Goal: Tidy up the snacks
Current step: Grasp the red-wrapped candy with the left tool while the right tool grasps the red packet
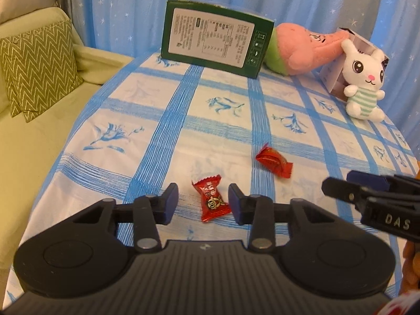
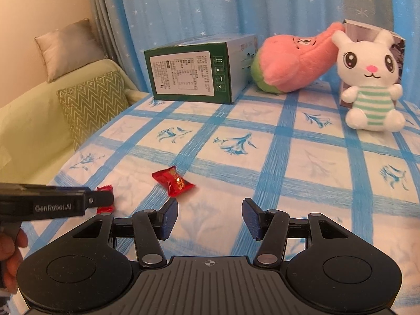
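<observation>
Left gripper point(image 1: 202, 202) low over tablecloth point(image 1: 157, 120), jaws apart, straddling near red candy point(image 1: 212, 201) without pinching it. Right gripper point(image 2: 210, 216) apart, empty, just short of far red candy point(image 2: 173, 181). Green box point(image 1: 214, 38) far back, likely destination for 2 candies.

A home, likely a living room or bedroom: a pale green sofa point(image 2: 31, 115) with zigzag cushions point(image 1: 36, 68) sits beside the left edge of a blue checked tablecloth point(image 2: 262, 157), star-printed blue curtains point(image 2: 236, 2) hang behind, and plush toys point(image 2: 370, 84) crowd the far right corner.
</observation>
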The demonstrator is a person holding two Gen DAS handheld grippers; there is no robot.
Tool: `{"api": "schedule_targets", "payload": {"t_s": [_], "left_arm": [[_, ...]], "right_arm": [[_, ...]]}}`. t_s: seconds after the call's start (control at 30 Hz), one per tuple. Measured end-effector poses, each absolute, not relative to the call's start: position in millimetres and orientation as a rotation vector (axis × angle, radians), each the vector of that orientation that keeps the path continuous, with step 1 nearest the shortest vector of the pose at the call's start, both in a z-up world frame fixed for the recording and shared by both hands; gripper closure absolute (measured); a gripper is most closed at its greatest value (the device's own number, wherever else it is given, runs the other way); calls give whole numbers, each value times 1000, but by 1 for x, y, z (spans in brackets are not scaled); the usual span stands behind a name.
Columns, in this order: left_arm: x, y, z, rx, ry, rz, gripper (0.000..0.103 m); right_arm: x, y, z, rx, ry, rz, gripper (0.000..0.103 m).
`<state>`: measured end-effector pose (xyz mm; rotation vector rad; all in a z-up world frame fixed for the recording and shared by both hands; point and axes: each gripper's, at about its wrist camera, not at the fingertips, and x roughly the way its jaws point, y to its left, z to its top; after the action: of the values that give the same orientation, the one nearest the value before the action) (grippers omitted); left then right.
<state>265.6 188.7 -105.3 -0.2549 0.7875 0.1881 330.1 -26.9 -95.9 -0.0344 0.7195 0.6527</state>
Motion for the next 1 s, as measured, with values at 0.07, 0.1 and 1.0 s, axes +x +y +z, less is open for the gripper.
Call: {"api": "schedule_targets", "payload": {"t_s": [0.07, 0.1, 1.0], "left_arm": [[268, 188, -107, -249, 793, 180, 74], [268, 188, -108, -244, 797, 176, 75], [267, 197, -105, -239, 788, 201, 89]], "right_arm": [[335, -23, -98, -39, 718, 655, 48], [337, -22, -99, -42, 717, 656, 48], [360, 31, -123, -166, 654, 820, 57]]}}
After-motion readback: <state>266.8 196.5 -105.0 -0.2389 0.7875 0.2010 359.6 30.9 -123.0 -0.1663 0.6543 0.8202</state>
